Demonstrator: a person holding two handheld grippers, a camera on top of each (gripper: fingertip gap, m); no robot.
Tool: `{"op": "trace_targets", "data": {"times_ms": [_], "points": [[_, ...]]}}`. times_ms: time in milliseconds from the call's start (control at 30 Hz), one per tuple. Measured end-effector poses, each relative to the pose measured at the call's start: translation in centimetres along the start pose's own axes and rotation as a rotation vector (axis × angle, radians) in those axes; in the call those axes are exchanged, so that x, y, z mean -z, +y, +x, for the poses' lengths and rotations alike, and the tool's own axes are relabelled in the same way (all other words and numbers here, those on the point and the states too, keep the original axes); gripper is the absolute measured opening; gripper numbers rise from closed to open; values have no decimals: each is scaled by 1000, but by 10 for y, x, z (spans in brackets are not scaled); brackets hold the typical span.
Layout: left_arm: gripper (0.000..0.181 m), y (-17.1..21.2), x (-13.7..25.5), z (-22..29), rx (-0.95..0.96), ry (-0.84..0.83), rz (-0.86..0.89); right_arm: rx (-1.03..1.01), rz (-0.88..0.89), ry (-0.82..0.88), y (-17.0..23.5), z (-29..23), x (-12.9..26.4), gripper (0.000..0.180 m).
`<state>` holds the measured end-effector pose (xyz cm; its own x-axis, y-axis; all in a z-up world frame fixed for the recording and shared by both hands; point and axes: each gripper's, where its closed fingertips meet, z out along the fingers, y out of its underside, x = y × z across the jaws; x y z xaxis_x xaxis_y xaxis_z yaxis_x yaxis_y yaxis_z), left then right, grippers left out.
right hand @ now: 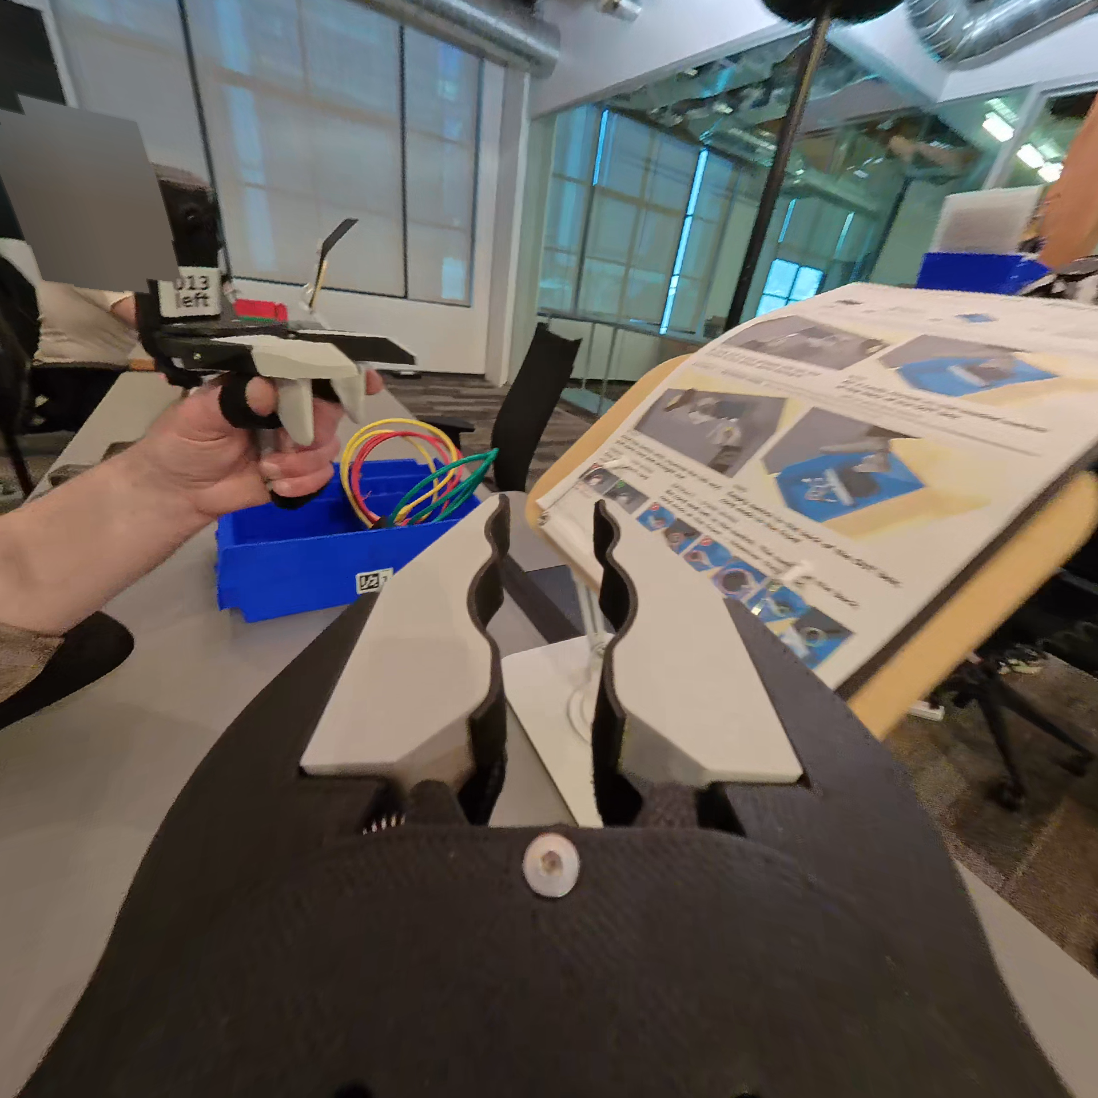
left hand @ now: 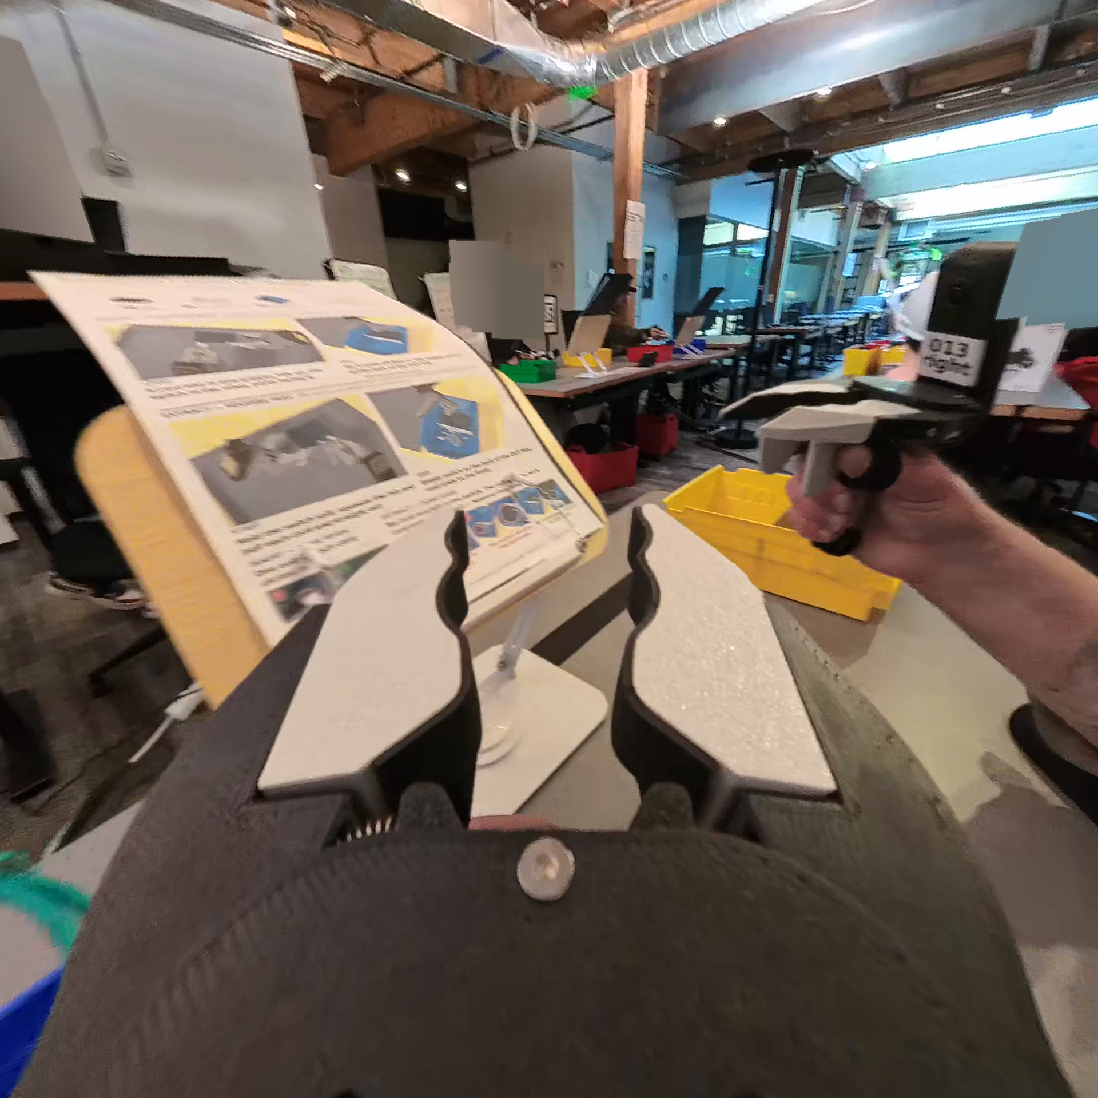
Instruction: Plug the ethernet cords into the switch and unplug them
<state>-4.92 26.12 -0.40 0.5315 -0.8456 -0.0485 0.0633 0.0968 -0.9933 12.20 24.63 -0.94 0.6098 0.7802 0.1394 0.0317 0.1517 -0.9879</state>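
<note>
instruction sheet (left hand: 309, 428) on stand | yellow bin (left hand: 772, 535) | blue bin (right hand: 309, 558)

Both wrist views face the instruction sheet (left hand: 309, 428) closely.

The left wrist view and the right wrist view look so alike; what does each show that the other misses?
Only the left wrist view shows the yellow bin and the right gripper from outside. Only the right wrist view shows the blue bin with coiled cords, and the left gripper from outside. Both show the instruction sheet on its white stand and the grey table. Both grippers are open and empty.
</note>
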Motion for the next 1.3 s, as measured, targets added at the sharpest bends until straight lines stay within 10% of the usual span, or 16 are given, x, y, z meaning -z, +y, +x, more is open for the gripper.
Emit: {"op": "trace_targets", "data": {"times_ms": [400, 1067, 1300], "points": [[56, 80, -52, 61, -3, 171, -219, -106, -46, -163, 52, -59, -55, 29], [56, 24, -31, 76, -130, 194, -135, -150, 290, -123, -58, -71, -40, 36], [59, 23, -21, 43, -190, 83, -163, -97, 103, -143, -18, -83, -72, 40]]}}
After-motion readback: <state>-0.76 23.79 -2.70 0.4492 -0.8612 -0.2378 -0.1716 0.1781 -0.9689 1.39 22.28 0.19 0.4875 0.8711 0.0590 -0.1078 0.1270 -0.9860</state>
